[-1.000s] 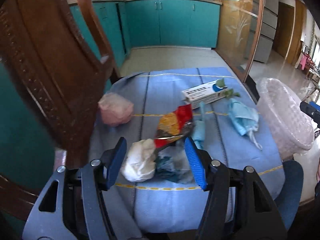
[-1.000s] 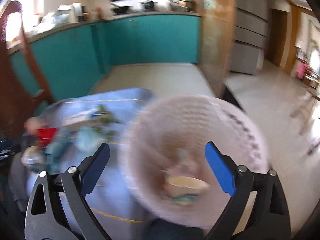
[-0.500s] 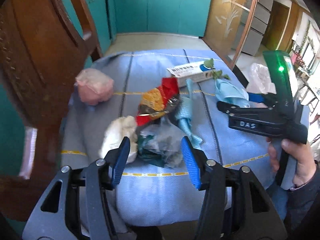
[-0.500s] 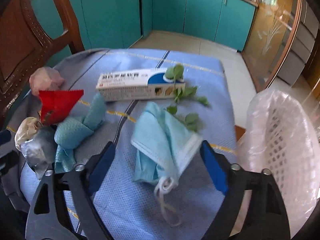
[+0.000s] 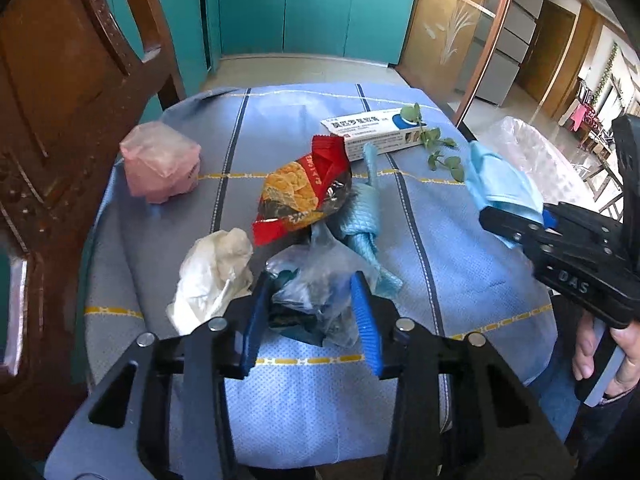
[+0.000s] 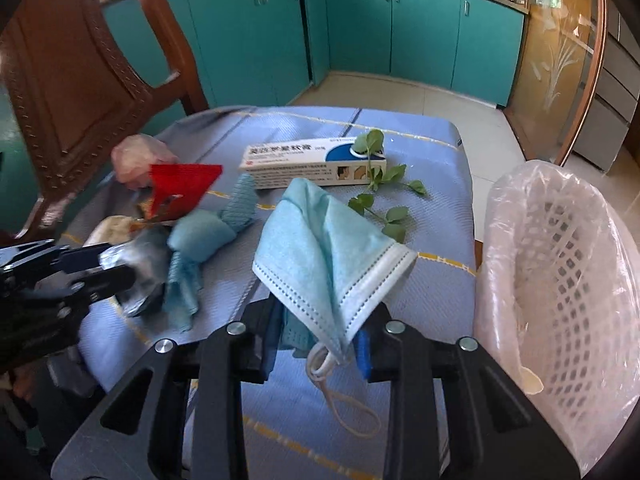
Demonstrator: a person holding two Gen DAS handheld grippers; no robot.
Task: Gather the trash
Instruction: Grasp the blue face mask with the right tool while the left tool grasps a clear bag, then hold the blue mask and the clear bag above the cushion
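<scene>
My left gripper [image 5: 310,312] is shut on a crumpled clear plastic bag [image 5: 316,280] on the blue cloth-covered table [image 5: 460,264]. My right gripper [image 6: 320,340] is shut on a light blue face mask [image 6: 324,248], lifted a little off the table; it also shows in the left wrist view [image 5: 500,184]. A white lined trash basket [image 6: 560,272] stands at the table's right edge. Other trash lies on the table: a red snack wrapper [image 5: 304,192], a white crumpled tissue [image 5: 212,272], a pink bag [image 5: 160,164], a blue cloth [image 6: 204,240], a white medicine box [image 6: 312,160] and green leaves [image 6: 384,200].
A carved wooden chair [image 5: 60,100] stands at the table's left. Teal kitchen cabinets [image 6: 400,32] line the far wall. A glass door [image 6: 560,60] is at the right.
My left gripper has closed on the plastic bag. My right gripper has closed on the face mask and lifted it.
</scene>
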